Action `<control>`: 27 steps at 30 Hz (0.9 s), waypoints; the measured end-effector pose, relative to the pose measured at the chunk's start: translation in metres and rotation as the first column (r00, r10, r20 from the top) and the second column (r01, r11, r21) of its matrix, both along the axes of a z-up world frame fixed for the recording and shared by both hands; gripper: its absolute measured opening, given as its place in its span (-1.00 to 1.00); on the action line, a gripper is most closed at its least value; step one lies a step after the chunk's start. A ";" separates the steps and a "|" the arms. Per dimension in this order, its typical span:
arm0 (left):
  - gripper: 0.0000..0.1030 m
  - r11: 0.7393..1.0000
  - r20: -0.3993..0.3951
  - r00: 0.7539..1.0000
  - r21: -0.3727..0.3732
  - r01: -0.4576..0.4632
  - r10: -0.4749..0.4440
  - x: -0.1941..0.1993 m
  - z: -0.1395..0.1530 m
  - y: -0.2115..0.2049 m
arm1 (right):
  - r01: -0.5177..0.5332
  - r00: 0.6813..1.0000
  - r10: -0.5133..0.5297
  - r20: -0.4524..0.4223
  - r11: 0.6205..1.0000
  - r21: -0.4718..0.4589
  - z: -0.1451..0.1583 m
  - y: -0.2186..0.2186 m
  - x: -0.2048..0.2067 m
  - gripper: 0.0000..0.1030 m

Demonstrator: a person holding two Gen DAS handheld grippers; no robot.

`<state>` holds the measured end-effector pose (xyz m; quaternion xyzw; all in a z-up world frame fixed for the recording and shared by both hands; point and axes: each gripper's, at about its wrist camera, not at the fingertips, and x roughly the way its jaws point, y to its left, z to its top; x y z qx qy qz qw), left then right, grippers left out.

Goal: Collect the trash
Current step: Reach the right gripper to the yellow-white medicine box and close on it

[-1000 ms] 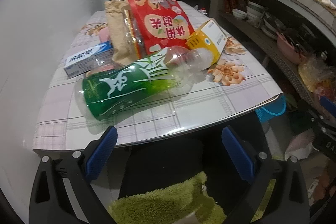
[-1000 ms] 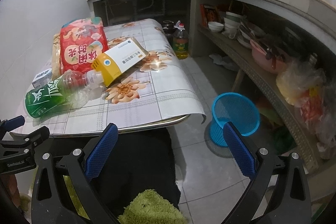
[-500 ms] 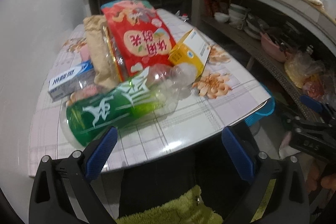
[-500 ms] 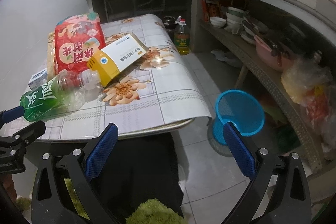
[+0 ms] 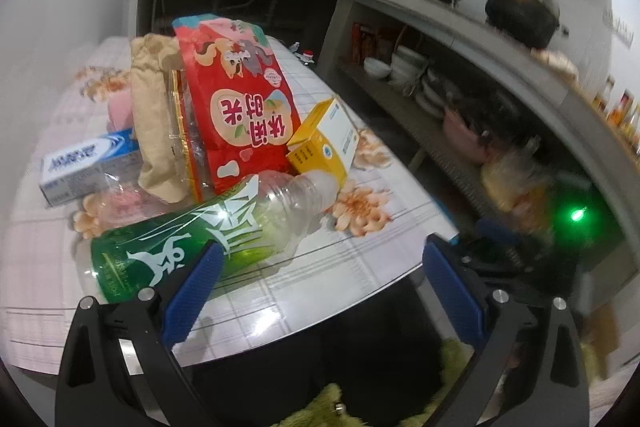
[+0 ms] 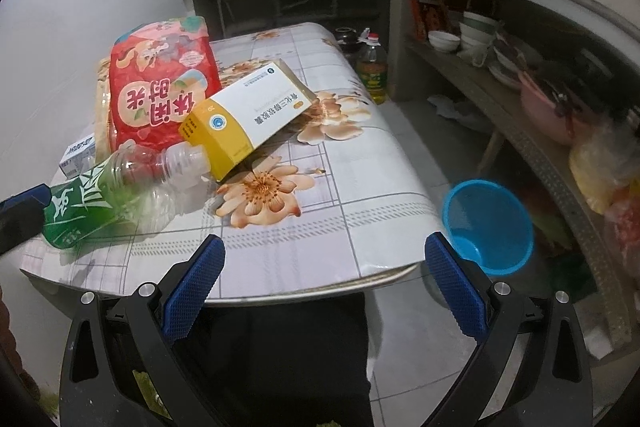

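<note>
Now both grippers hang at the near edge of the worktop [image 6: 360, 195], each with its fingers spread wide and holding nothing. Just ahead of the left gripper [image 5: 320, 263], a green bottle [image 5: 180, 239] lies on its side, its neck touching a yellow box [image 5: 324, 143] that leans on the red bag [image 5: 240, 107]. A blue-and-white carton [image 5: 84, 163] and a tan bag [image 5: 154, 119] lie beside these. On the floor past the right gripper [image 6: 324, 259] stands a blue bin [image 6: 488, 227].
</note>
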<state>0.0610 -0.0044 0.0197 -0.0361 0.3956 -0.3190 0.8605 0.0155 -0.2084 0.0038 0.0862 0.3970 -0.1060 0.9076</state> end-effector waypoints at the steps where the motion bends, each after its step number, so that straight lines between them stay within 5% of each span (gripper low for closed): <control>1: 0.90 1.000 -0.006 1.000 -0.027 0.002 -0.002 0.002 0.002 0.004 | 0.000 1.000 0.000 0.000 1.000 0.007 -0.001 -0.002 0.002 0.85; 8: 0.90 0.998 0.031 0.999 -0.066 -0.024 0.026 0.010 0.009 0.019 | -0.017 1.000 0.013 0.023 0.983 0.184 0.009 -0.023 0.027 0.85; 14: 0.90 0.998 0.070 0.997 -0.056 -0.018 0.022 0.012 0.008 0.022 | -0.087 0.996 0.067 0.059 0.878 0.470 0.026 -0.036 0.082 0.85; 23: 0.90 0.998 0.113 0.994 -0.064 -0.002 0.010 0.012 0.005 0.026 | 0.119 0.980 0.021 -0.199 0.737 0.666 -0.008 -0.040 0.171 0.85; 27: 0.89 0.997 0.140 0.990 -0.071 0.014 -0.003 0.011 0.006 0.027 | 0.222 0.951 -0.015 -0.308 0.725 0.652 -0.025 -0.040 0.188 0.85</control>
